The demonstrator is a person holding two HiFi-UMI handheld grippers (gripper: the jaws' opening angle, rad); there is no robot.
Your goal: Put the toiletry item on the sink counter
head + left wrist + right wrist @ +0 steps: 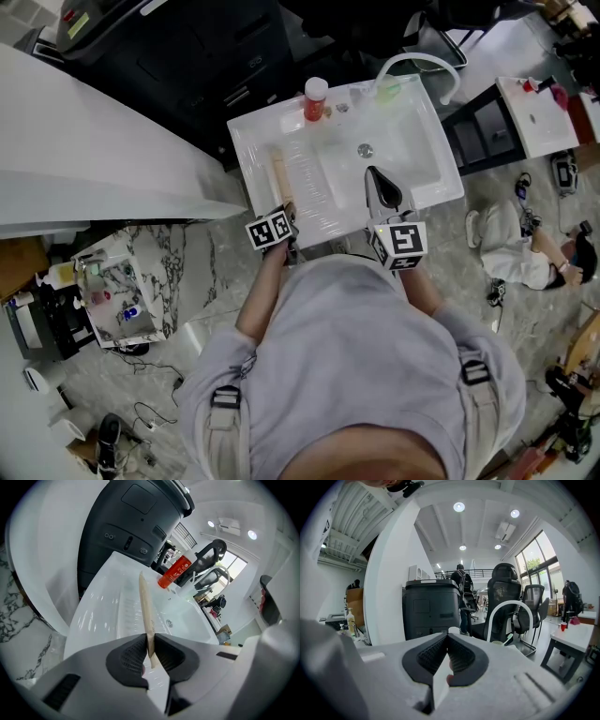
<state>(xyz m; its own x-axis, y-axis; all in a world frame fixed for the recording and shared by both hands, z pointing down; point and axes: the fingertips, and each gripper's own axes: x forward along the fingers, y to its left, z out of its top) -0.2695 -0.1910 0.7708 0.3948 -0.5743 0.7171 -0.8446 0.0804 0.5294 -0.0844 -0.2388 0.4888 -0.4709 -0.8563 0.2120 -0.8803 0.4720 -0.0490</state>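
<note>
Clearly the toiletry item is a thin, flat wooden stick [146, 611], possibly a brush handle; its far end is too small to make out. The left gripper [149, 639] has its fingers clamped on the stick's near end, and the rest runs straight out ahead of the jaws towards 12 o'clock. In the head view the stick sits over the flat ledge of the white sink [246, 141], at 9 o'clock from the drain [365, 150]. Whether its tip touches the ledge I cannot tell.

A red bottle [315, 100] stands on the back rim at about 11 o'clock from the drain. The curved tap [419, 67] is at about 1 o'clock. The right gripper [447, 637] hangs over the basin with its fingers pressed together on nothing.

I judge the stick to be very light and stiff, so it should not droop from an end grip. Being narrow and smooth, it could pivot or slip between the pads if it were knocked sideways. The present hold at the near end leaves the long part free to lie flat, which suits setting it down. The ledge looks glossy and perhaps wet, with the basin edge close at 3 o'clock. A round or slick stick might slide or roll that way once let go, so it is best laid low and parallel to the edge.
</note>
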